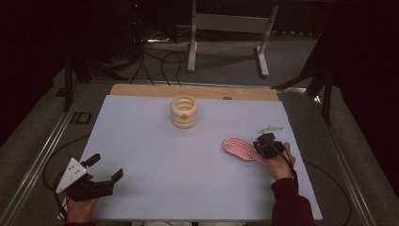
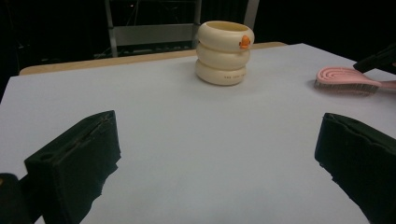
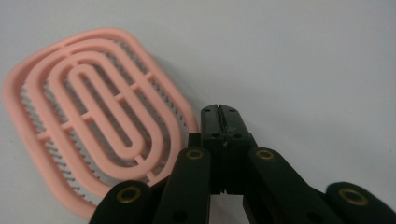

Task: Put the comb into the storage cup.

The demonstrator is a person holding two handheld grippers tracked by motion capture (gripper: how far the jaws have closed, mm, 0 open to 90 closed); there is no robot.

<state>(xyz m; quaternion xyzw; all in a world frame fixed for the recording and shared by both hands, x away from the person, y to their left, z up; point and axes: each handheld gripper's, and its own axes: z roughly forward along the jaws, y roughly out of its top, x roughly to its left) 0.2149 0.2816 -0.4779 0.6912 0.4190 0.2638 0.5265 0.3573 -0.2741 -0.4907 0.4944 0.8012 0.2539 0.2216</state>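
Observation:
A pink hairbrush (image 1: 239,148) lies bristles down on the right side of the pale mat (image 1: 188,179). Its looped back (image 3: 100,116) shows from close up, and from the left gripper view it (image 2: 345,80) is at the far right. My right gripper (image 1: 261,142) hovers over the brush's neck, where head meets handle. Its two jaws are pressed together (image 3: 218,110) with nothing visible between them, and the handle is hidden beneath them. My left gripper (image 1: 107,165) rests at the near left of the mat, open, with bare mat between its black pads (image 2: 77,156).
A cream cup of stacked rings (image 1: 184,111) with a small orange mark (image 2: 225,52) stands at the far middle of the mat. A small white object (image 1: 270,128) lies just beyond the brush. A wooden strip (image 1: 141,89) borders the far edge; a metal stand (image 1: 226,23) is behind.

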